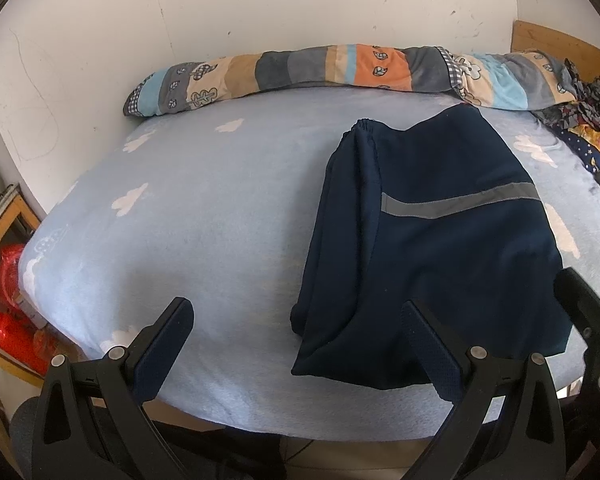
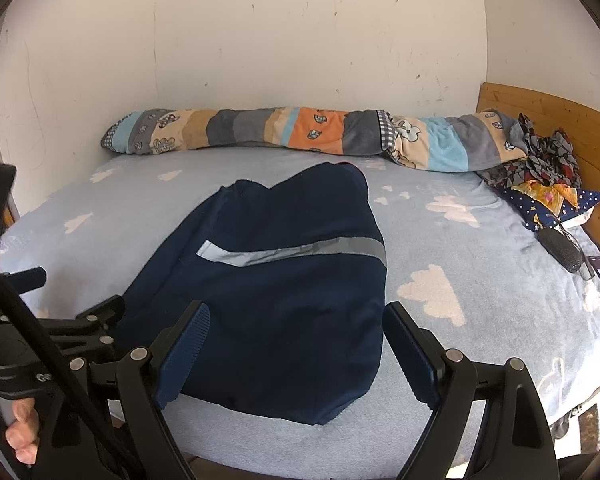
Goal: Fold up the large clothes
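The folded navy garment (image 2: 276,292) lies straight ahead of the right gripper (image 2: 296,356), whose jaws stand spread and empty over its near edge; it sits ahead and right of the left gripper (image 1: 296,344), also spread and holding nothing. It rests on a pale blue cloud-print bedsheet (image 1: 180,216), with a rolled striped blanket (image 1: 340,72) beyond along the white wall (image 2: 260,40). Its long axis runs away from both grippers, elastic waistband farthest.

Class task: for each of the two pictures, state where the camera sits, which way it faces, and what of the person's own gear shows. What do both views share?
Left wrist: on the left gripper, at the bed's near edge, facing the wall; jaws open.
Right wrist: on the right gripper, beside it, facing likewise; jaws open, left-hand fingers visible.
Shared: folded navy garment, patchwork blanket roll, cloud sheet.
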`<state>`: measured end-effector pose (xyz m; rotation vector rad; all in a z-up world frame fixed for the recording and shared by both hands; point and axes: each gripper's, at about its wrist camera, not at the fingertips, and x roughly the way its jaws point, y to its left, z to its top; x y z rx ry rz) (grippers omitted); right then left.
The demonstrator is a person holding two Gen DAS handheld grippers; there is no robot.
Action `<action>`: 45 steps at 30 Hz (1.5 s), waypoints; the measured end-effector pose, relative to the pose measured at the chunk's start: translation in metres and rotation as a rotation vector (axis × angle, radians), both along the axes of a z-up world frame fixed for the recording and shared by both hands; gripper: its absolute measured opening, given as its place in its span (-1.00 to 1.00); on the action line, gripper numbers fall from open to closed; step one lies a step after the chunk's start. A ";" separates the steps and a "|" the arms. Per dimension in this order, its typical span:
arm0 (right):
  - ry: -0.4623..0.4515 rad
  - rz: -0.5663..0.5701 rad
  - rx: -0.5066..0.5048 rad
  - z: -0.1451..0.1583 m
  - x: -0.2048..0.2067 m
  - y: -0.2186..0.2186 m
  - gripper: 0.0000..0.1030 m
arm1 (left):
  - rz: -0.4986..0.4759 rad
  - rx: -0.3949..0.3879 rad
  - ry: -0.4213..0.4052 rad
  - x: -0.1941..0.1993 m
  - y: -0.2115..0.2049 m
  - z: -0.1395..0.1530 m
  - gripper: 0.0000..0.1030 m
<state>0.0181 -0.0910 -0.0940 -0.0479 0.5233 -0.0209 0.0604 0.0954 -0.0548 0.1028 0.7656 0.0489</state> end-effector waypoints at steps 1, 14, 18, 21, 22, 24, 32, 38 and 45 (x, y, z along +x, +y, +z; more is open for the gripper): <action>0.003 -0.005 -0.006 0.000 0.000 0.000 0.77 | 0.005 0.000 0.000 0.000 0.001 0.000 1.00; 0.028 -0.055 -0.049 -0.002 0.005 -0.006 0.80 | 0.013 0.007 0.008 0.003 0.000 -0.003 1.00; 0.049 -0.100 -0.025 -0.003 0.009 -0.018 0.80 | 0.014 0.006 0.013 0.003 -0.001 -0.005 1.00; 0.066 -0.120 -0.009 -0.004 0.011 -0.025 0.80 | 0.009 -0.002 0.030 0.006 -0.002 -0.007 1.00; 0.072 -0.126 -0.005 -0.005 0.012 -0.028 0.80 | 0.007 -0.007 0.038 0.007 -0.002 -0.008 1.00; 0.073 -0.144 0.012 -0.004 0.012 -0.034 0.80 | 0.001 -0.016 0.051 0.008 -0.003 -0.009 1.00; 0.103 -0.129 0.007 -0.008 0.014 -0.029 0.80 | 0.002 -0.008 0.067 0.007 -0.006 -0.014 1.00; 0.095 -0.117 0.002 -0.008 0.010 -0.025 0.80 | 0.001 -0.013 0.081 0.008 -0.006 -0.016 1.00; 0.099 -0.109 0.000 -0.009 0.010 -0.021 0.80 | -0.010 -0.007 0.083 0.005 -0.011 -0.018 1.00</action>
